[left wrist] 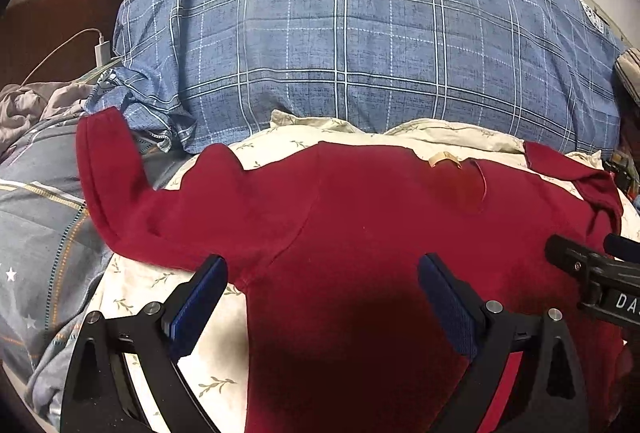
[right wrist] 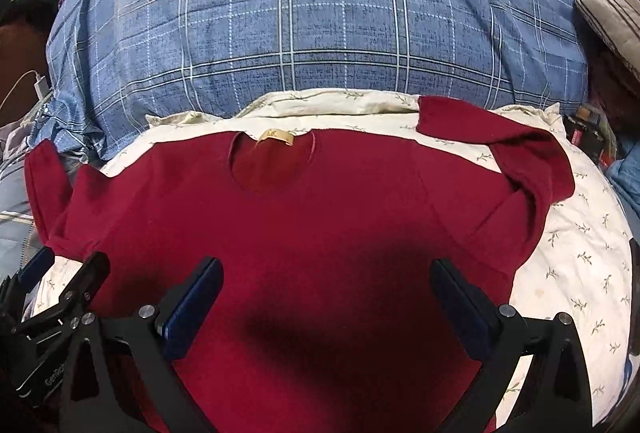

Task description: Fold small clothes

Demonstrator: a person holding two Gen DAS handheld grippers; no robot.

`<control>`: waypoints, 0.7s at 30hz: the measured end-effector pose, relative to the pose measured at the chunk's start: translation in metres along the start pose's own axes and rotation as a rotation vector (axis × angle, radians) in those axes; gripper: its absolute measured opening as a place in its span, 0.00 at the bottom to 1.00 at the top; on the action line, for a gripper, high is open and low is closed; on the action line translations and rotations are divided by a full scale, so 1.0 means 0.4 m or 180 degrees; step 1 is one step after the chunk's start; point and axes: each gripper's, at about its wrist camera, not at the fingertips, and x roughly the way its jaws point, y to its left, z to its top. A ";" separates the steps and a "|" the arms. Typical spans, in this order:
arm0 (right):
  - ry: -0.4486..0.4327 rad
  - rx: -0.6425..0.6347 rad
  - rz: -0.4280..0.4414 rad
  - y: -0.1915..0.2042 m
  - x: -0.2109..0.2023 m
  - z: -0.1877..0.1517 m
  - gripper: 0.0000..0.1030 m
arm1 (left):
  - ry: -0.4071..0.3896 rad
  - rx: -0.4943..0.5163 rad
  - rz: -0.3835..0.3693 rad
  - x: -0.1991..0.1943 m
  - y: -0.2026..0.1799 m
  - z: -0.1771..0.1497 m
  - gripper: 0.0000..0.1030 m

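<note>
Both tools have their fingers spread wide apart, holding nothing: left tool (left wrist: 322, 291), right tool (right wrist: 326, 291). Directly ahead of and beneath them, a red long-sleeved top (right wrist: 304, 209) lies flat and unfolded on a floral sheet (right wrist: 580, 257) on the bed, neckline farthest away. A sensible start seems to be pinching a sleeve and laying it inward. Beyond lies a blue checked duvet (left wrist: 320, 53). No containers show.

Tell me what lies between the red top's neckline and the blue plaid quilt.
A strip of cream floral sheet between red top and quilt; right wrist view.
</note>
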 end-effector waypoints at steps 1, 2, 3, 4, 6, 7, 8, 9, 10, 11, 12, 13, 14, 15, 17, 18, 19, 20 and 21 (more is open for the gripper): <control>0.0001 0.0007 -0.0002 -0.001 0.001 0.000 1.00 | -0.0003 0.0000 -0.0002 0.001 0.001 -0.001 0.93; 0.0004 0.0013 -0.0007 -0.001 0.001 0.000 1.00 | -0.0006 0.0000 0.0003 0.002 0.002 -0.001 0.93; -0.0004 0.0017 -0.0008 -0.001 0.001 0.000 1.00 | -0.0009 -0.0002 0.0012 0.003 0.003 -0.002 0.93; -0.0013 0.0015 0.0004 -0.001 0.001 -0.001 1.00 | -0.0002 -0.0005 0.0011 0.005 0.004 -0.001 0.93; -0.0035 -0.0004 0.0030 0.001 0.002 -0.003 1.00 | 0.0008 -0.0016 -0.0003 0.007 0.006 -0.003 0.93; -0.0044 -0.0037 0.0026 0.005 0.005 -0.006 1.00 | 0.0010 -0.0016 0.0004 0.008 0.006 -0.003 0.93; -0.0040 -0.0056 0.0012 0.008 0.008 -0.005 1.00 | 0.0010 -0.0012 0.0017 0.010 0.006 -0.003 0.94; -0.0033 -0.0086 -0.0021 0.012 0.015 -0.007 1.00 | 0.0013 0.0000 0.0034 0.012 0.005 -0.004 0.94; -0.0024 -0.0103 -0.0034 0.014 0.023 -0.010 1.00 | 0.0019 0.0010 0.0042 0.014 0.004 -0.006 0.94; -0.0017 -0.0107 -0.0038 0.015 0.029 -0.012 1.00 | 0.0024 0.0016 0.0044 0.015 0.004 -0.007 0.94; 0.0004 -0.0106 -0.0050 0.015 0.039 -0.016 1.00 | 0.0030 0.0020 0.0047 0.017 0.003 -0.008 0.94; 0.0045 -0.0109 -0.0069 0.015 0.050 -0.020 1.00 | 0.0034 0.0024 0.0049 0.018 0.002 -0.009 0.94; 0.0066 -0.0101 -0.0075 0.015 0.058 -0.021 1.00 | 0.0031 0.0024 0.0050 0.018 0.003 -0.009 0.94; 0.0074 -0.0088 -0.0082 0.014 0.066 -0.023 1.00 | 0.0025 0.0024 0.0054 0.018 0.004 -0.009 0.94; 0.0070 -0.0078 -0.0113 0.011 0.078 -0.025 1.00 | 0.0023 0.0020 0.0054 0.019 0.005 -0.010 0.94; 0.0079 -0.0080 -0.0135 0.010 0.085 -0.027 1.00 | 0.0029 0.0015 0.0052 0.021 0.005 -0.010 0.94; 0.0093 -0.0083 -0.0142 0.010 0.093 -0.029 1.00 | 0.0037 0.0013 0.0050 0.022 0.006 -0.012 0.94; 0.0105 -0.0082 -0.0144 0.009 0.098 -0.031 1.00 | 0.0046 0.0012 0.0047 0.025 0.006 -0.012 0.94; 0.0127 -0.0081 -0.0153 0.008 0.106 -0.035 1.00 | 0.0057 0.0014 0.0046 0.028 0.006 -0.013 0.94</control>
